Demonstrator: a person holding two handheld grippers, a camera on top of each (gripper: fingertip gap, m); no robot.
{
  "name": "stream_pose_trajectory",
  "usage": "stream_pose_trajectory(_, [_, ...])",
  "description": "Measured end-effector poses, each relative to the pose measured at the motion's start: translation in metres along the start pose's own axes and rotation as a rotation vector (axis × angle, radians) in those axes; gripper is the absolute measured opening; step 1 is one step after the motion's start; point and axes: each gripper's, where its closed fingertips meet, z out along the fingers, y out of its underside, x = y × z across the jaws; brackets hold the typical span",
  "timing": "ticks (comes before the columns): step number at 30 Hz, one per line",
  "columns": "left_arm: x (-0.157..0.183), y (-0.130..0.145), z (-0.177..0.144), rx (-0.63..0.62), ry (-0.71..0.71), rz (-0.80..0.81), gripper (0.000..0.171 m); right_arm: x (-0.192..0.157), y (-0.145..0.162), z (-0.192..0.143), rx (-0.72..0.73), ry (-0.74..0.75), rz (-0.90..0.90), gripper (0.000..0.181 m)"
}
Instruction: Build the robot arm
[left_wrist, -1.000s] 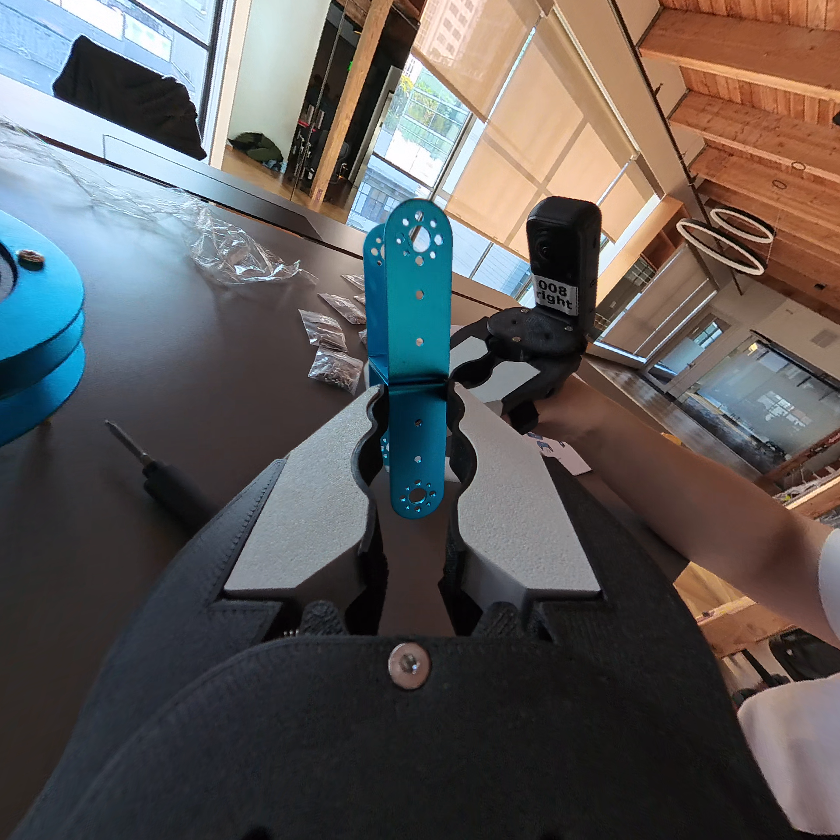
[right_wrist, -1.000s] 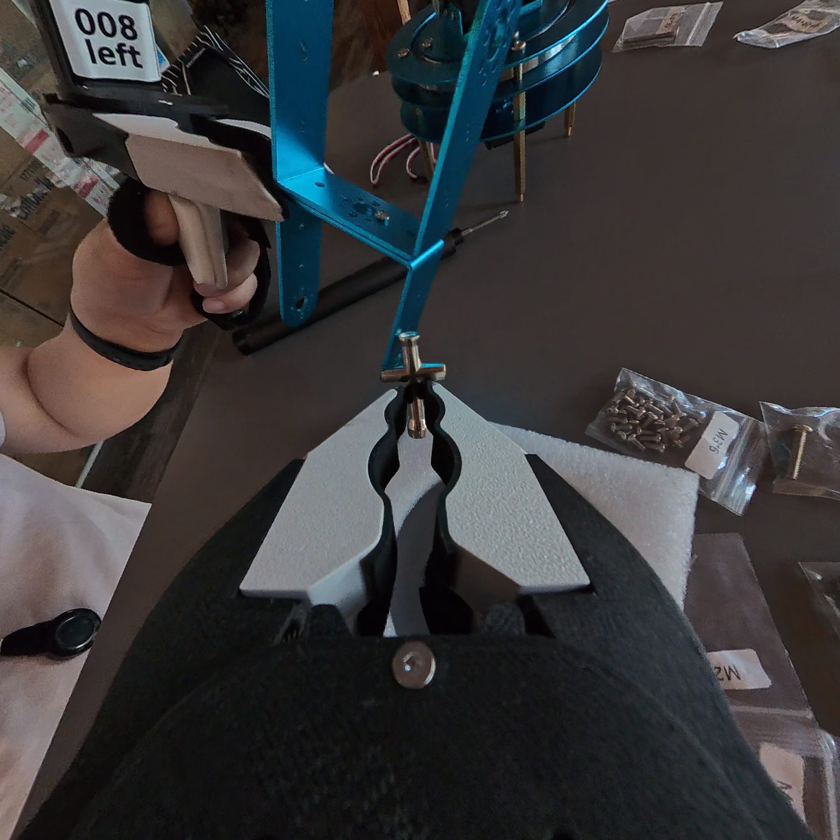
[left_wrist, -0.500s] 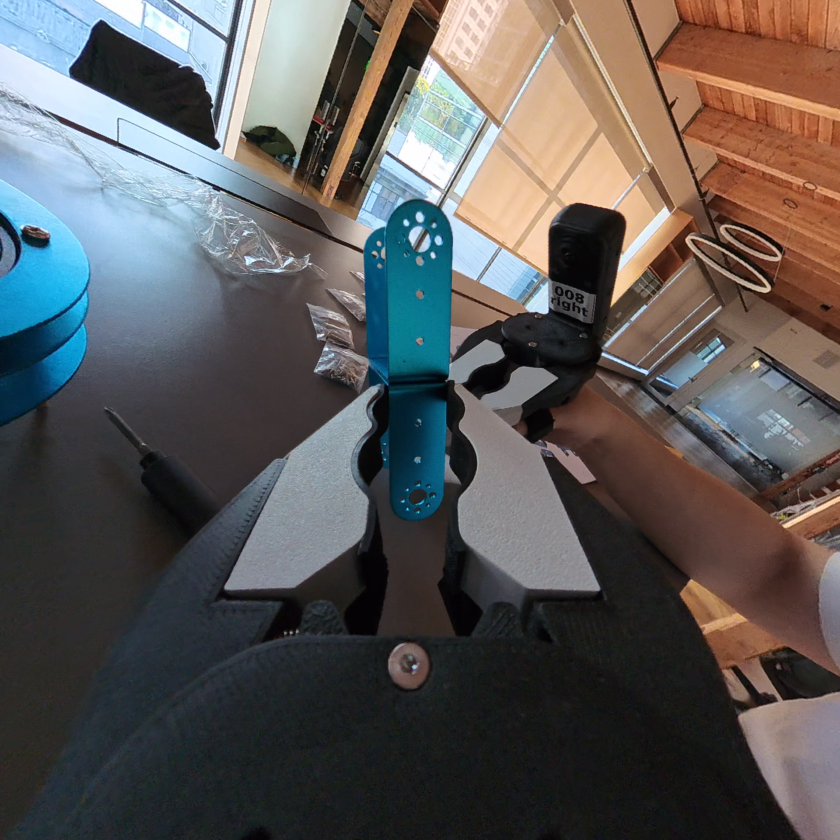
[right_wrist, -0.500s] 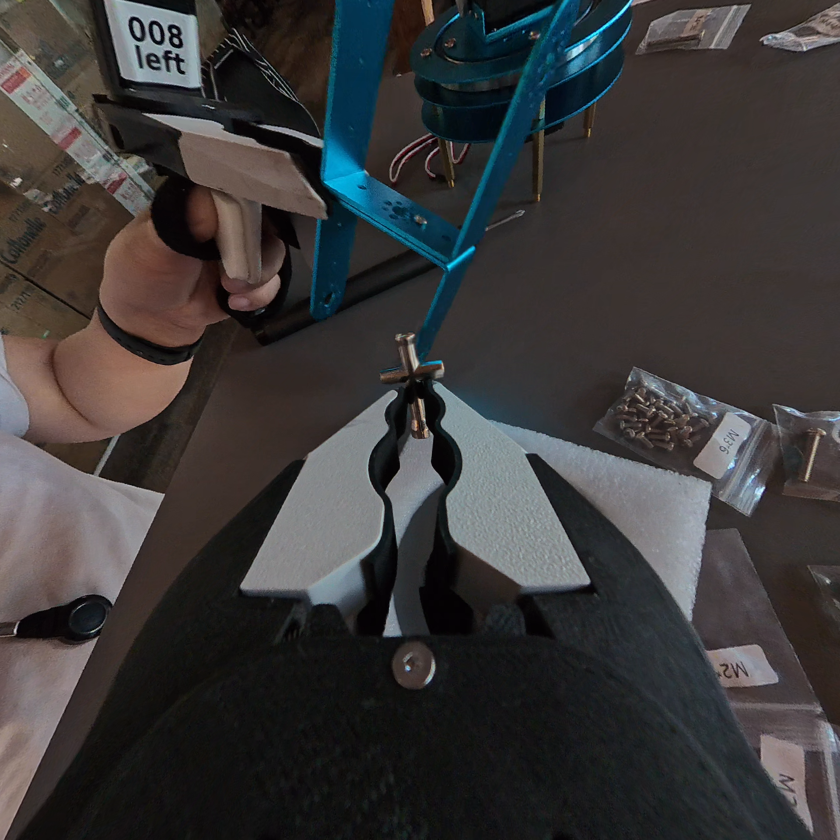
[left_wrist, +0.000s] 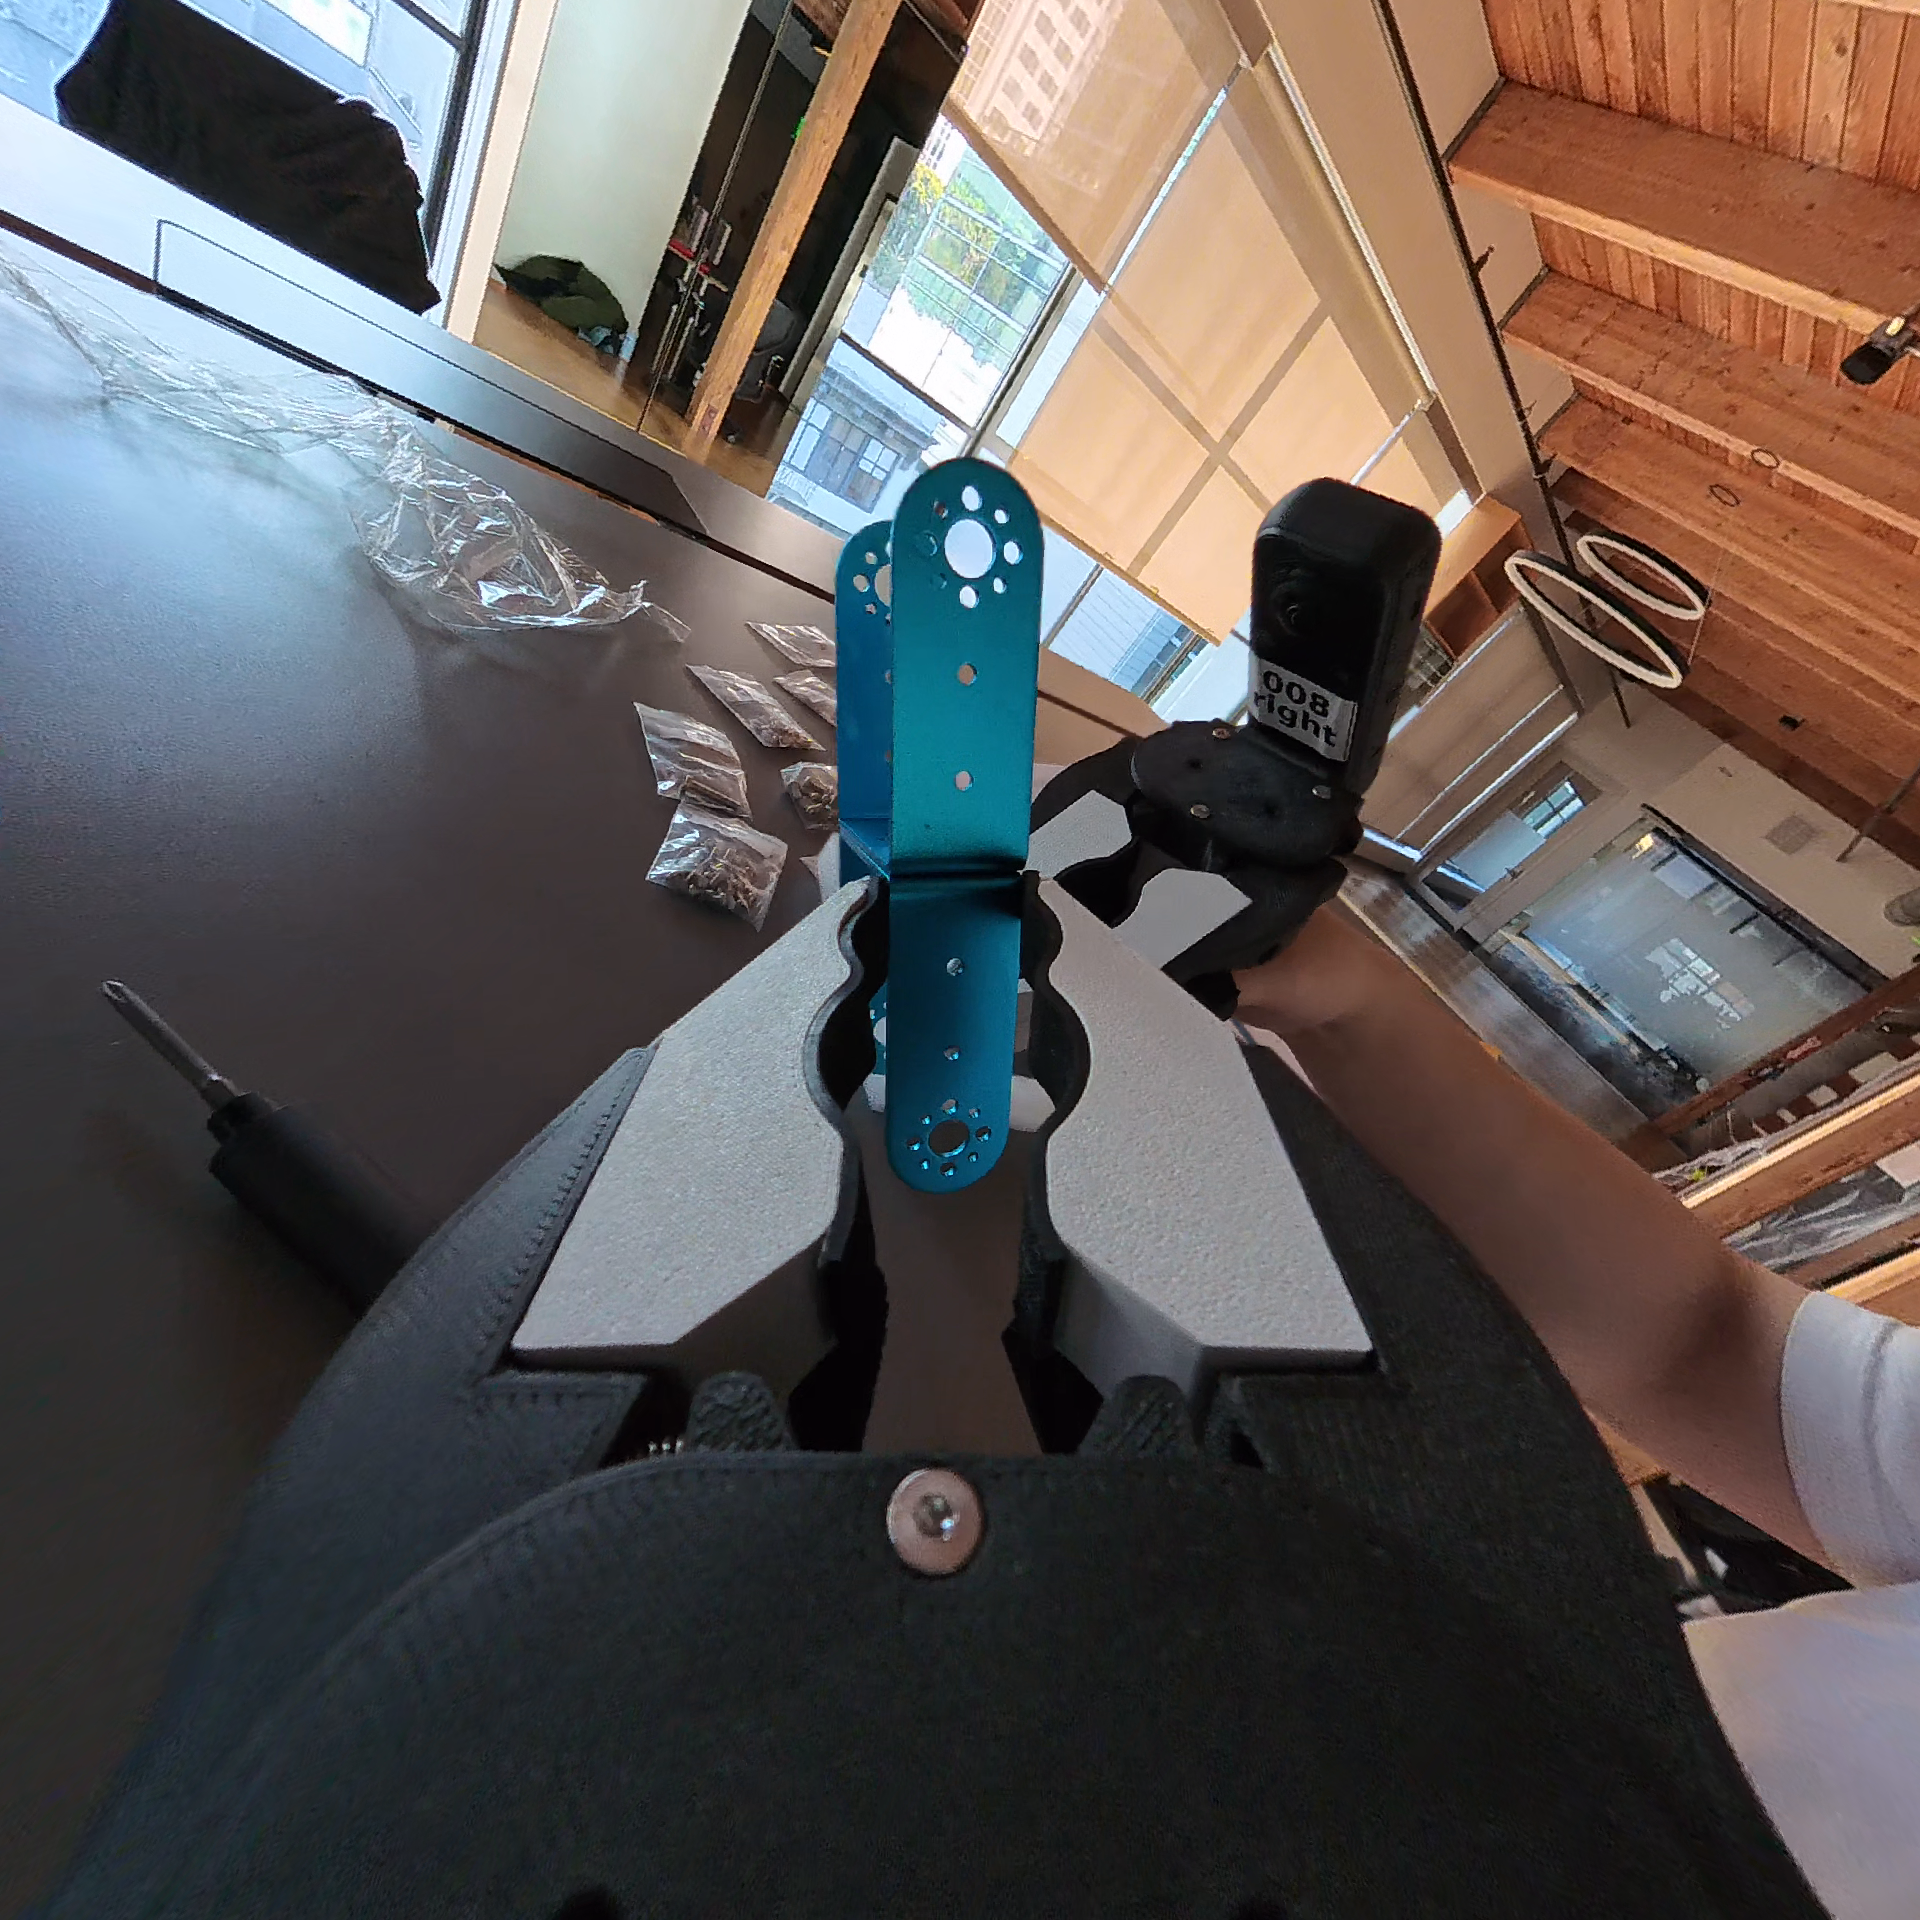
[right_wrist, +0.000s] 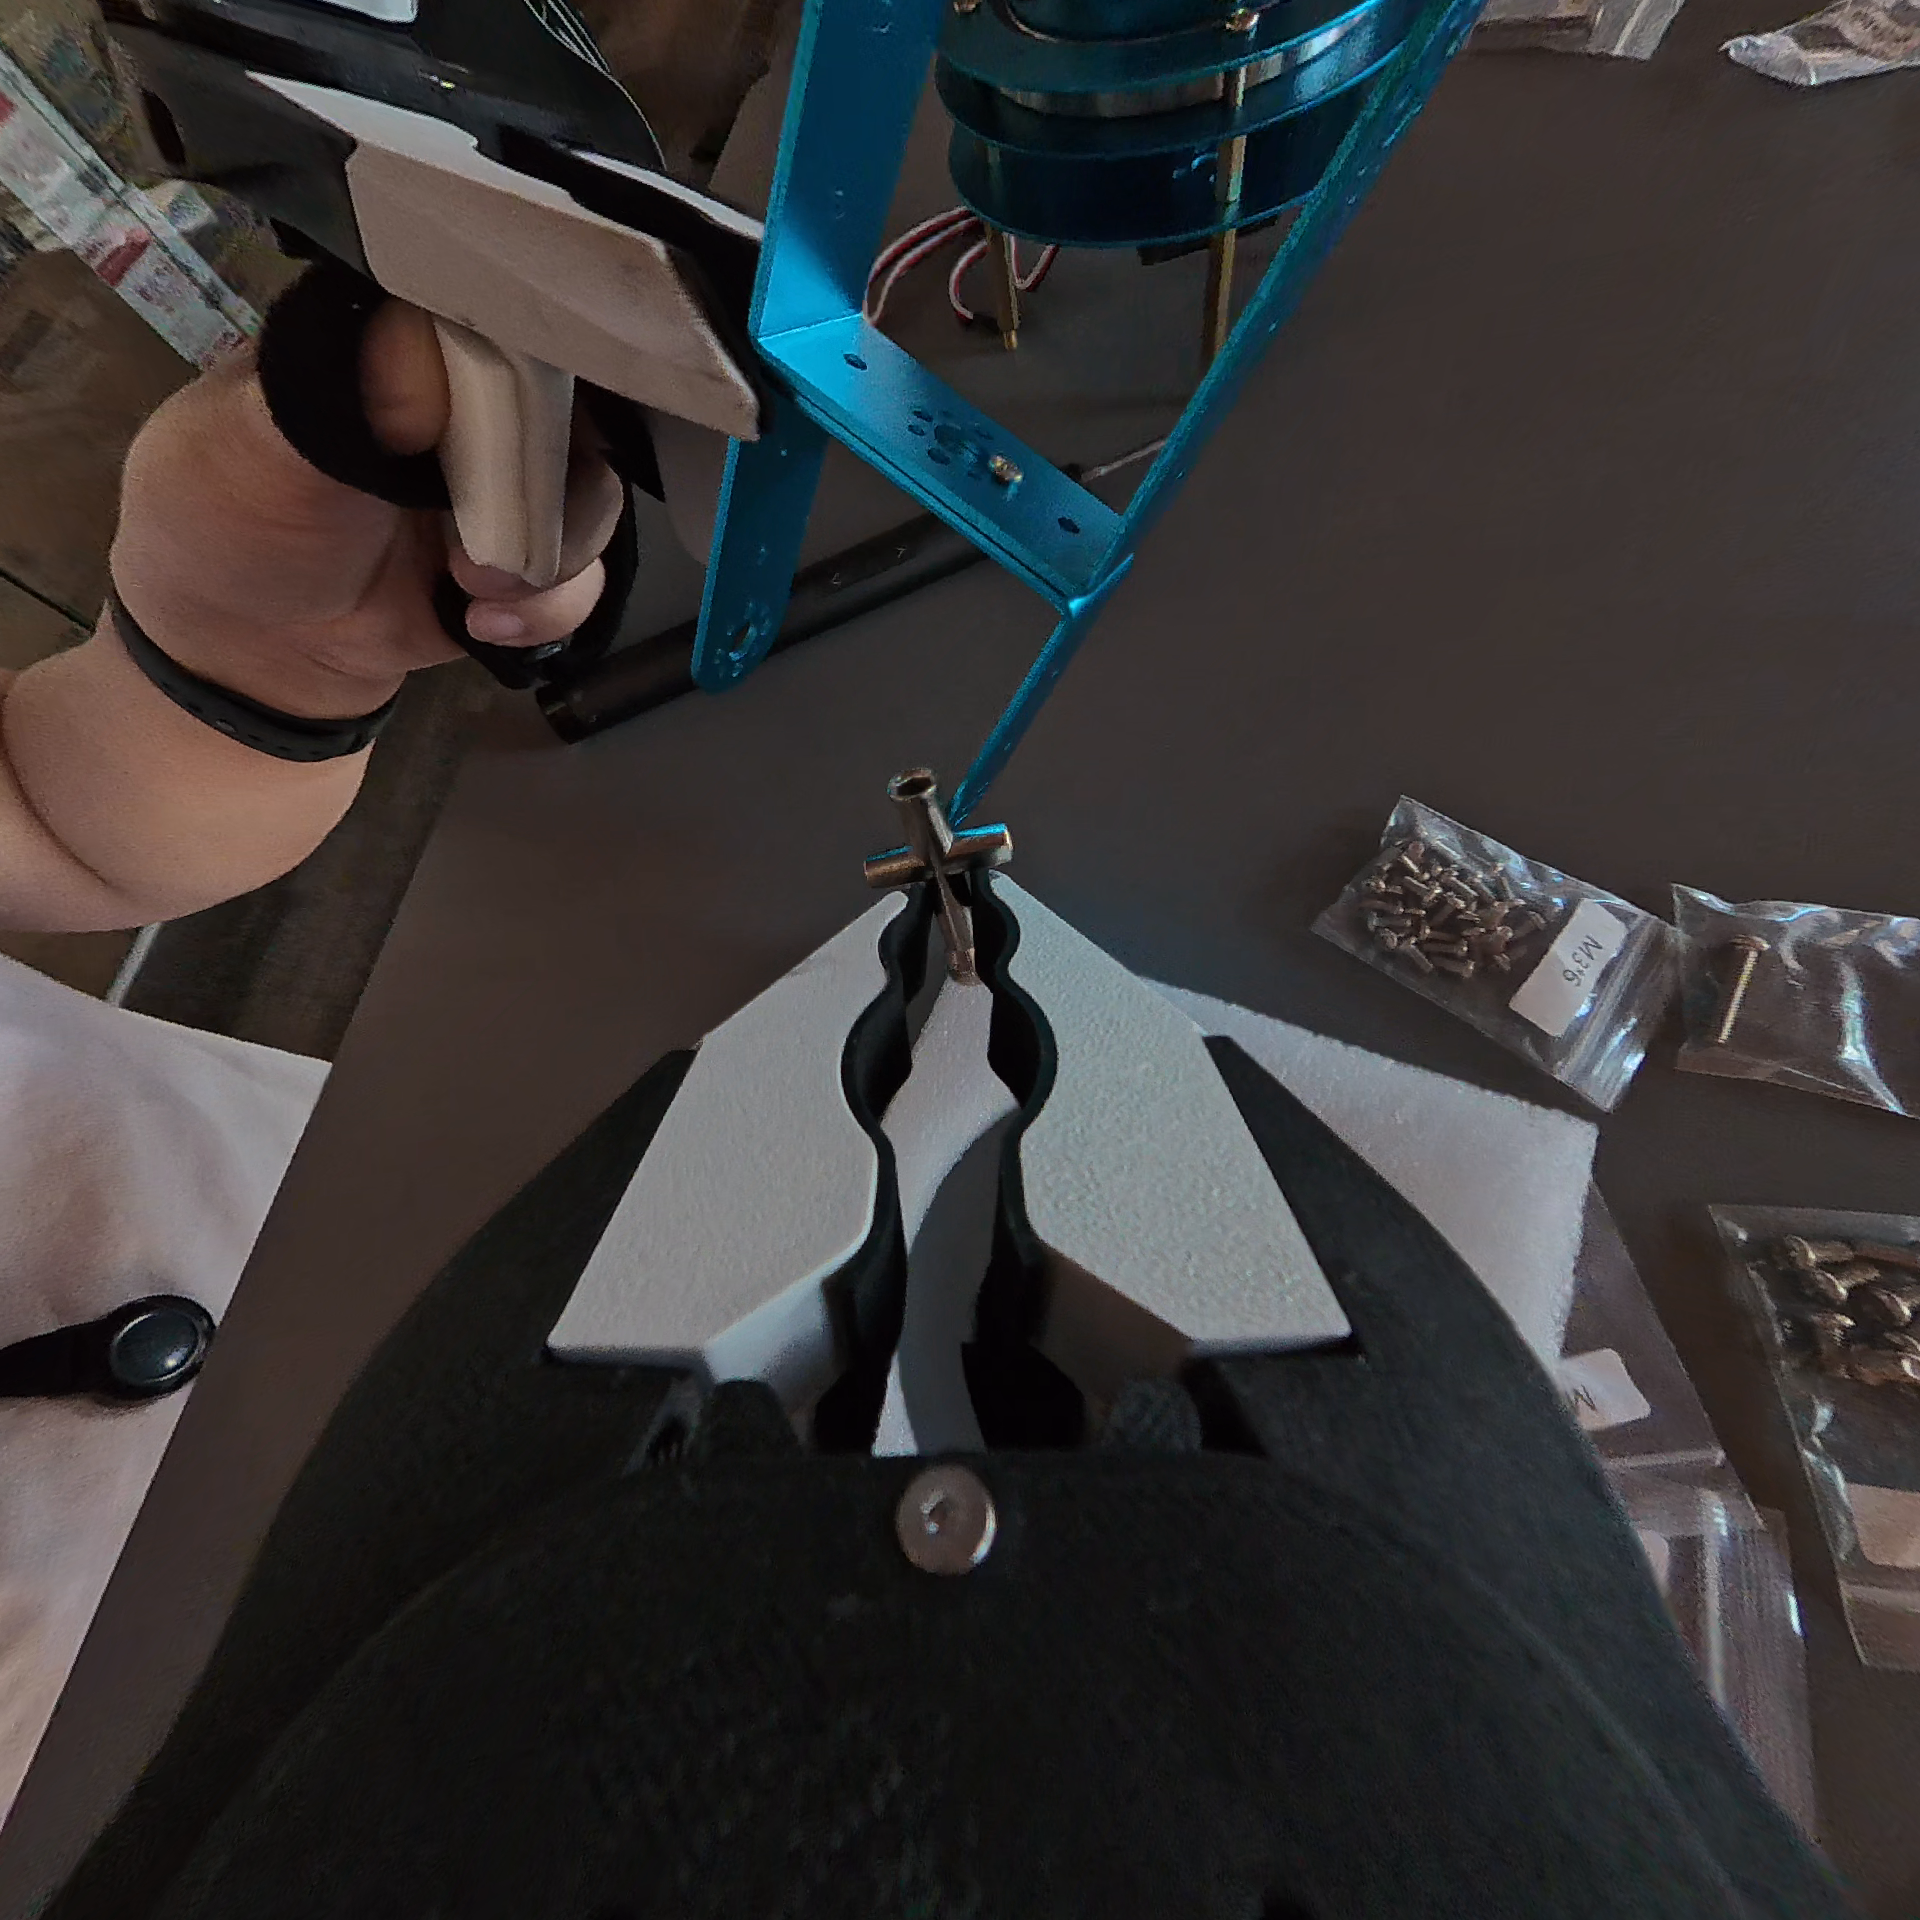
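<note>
My left gripper (left_wrist: 951, 902) is shut on a blue metal bracket (left_wrist: 964, 727) with rows of holes and holds it upright above the dark table (left_wrist: 312, 790). The same bracket (right_wrist: 935, 447) shows in the right wrist view, held by the left gripper (right_wrist: 753, 400) at upper left. My right gripper (right_wrist: 940, 899) is shut on a small metal cross-shaped wrench (right_wrist: 935, 847). The wrench sits just below the lower tip of the bracket's near arm. The right gripper (left_wrist: 1101, 852) also shows in the left wrist view, just right of the bracket.
A blue round stacked assembly (right_wrist: 1164, 114) on brass standoffs stands behind the bracket. A black screwdriver (left_wrist: 260, 1153) lies on the table. Several small bags of screws (right_wrist: 1496, 935) lie to the right, a white foam pad (right_wrist: 1455, 1122) under my right gripper, crumpled clear plastic (left_wrist: 468, 540) farther off. Some 8 cm of space lies between my two pairs of fingers.
The left gripper and bracket have come closer and to the right in the right wrist view. The wrench has tilted slightly in my right gripper. Both grips are unchanged.
</note>
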Motion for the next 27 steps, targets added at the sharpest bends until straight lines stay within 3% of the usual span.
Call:
stream_pose_trajectory(12, [0.01, 0.0, 0.019, -0.01, 0.046, -0.013, 0.024, 0.008, 0.008, -0.017, 0.009, 0.005, 0.082, 0.006])
stream_pose_trajectory(23, [0.012, -0.008, 0.017, 0.061, 0.092, -0.012, 0.024, 0.008, 0.014, -0.016, 0.046, -0.039, 0.086, 0.007])
stream_pose_trajectory(27, [0.022, -0.013, 0.016, 0.089, 0.171, 0.044, 0.024, 0.008, 0.013, -0.015, 0.059, -0.047, 0.083, 0.007])
